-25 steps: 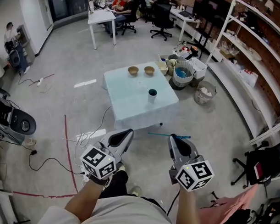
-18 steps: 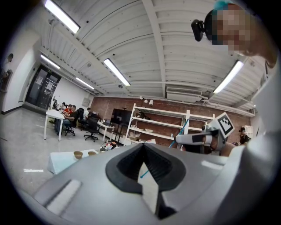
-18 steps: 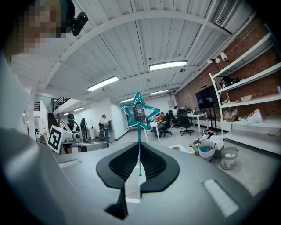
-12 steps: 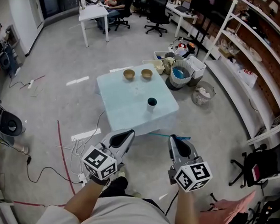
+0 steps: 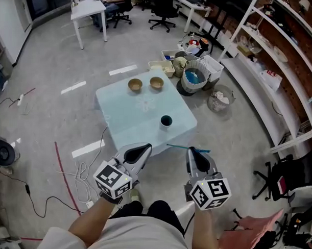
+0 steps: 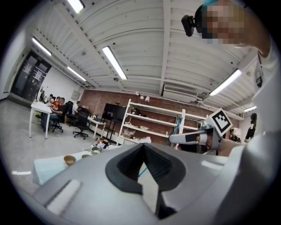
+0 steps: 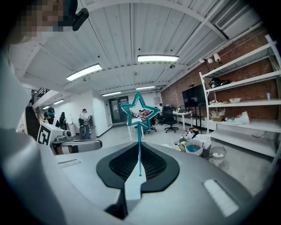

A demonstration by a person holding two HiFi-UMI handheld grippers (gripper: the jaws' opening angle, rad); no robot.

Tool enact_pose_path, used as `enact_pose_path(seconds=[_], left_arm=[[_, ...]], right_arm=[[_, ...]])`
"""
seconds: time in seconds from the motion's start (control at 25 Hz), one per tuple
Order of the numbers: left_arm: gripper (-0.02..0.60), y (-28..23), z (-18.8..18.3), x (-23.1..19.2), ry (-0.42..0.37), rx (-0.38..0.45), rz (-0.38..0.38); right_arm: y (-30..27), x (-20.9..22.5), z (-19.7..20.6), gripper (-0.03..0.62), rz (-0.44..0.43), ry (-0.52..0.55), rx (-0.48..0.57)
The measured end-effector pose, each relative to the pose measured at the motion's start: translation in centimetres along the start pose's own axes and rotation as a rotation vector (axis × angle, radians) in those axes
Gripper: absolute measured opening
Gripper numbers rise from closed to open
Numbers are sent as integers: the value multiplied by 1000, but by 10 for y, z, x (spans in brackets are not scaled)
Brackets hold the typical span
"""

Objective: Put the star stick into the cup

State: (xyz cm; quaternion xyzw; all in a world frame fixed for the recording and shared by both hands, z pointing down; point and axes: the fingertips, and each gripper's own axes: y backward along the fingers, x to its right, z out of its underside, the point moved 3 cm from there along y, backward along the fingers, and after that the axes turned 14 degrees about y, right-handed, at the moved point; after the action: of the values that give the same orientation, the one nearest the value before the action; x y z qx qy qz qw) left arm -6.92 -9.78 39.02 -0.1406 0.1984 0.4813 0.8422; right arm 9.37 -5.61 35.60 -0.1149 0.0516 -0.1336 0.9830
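Right now R claw [image 7: 138, 159] is clenched on the star stick [image 7: 139, 145]: its jaws pinch the thin teal shaft at the lower end, w/ the open star outline standing up past the claw tips in the right gripper view. In the head view R claw [image 5: 192, 151] hangs in front of the person. There the star stick [image 5: 176, 146] shows as a thin teal line lying crosswise at the claw's tip, one end reaching toward L claw [image 5: 141, 148] w/o touching it. L claw [image 6: 141, 151] is clenched too, jaws together w/ nothing gripped btwn them. It sits level w/ R claw, just to its left, both w/ marker cubes nearest the person. The cup [image 5: 166, 121] stands upright on the pale blue tabletop [image 5: 131, 115], ahead of both claws and btwn their lines, a bit nearer R claw and well apart from the star stick. Two brown bowls [image 5: 135, 85] sit side by side farther ahead, near the tabletop's far edge. Bins [image 5: 194, 78] stand on the floor beyond, ahead-right of R claw.
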Motion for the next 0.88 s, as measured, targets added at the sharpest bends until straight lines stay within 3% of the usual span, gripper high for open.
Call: enact_pose_path(seconds=[0.32, 0.88], left_arm=[[5, -51, 19, -37, 42, -39, 25], [5, -141, 35, -116, 60, -75, -67]], right_arm=[[-61, 41, 31, 28, 56, 8, -44], [-194, 99, 91, 28, -80, -10, -167]])
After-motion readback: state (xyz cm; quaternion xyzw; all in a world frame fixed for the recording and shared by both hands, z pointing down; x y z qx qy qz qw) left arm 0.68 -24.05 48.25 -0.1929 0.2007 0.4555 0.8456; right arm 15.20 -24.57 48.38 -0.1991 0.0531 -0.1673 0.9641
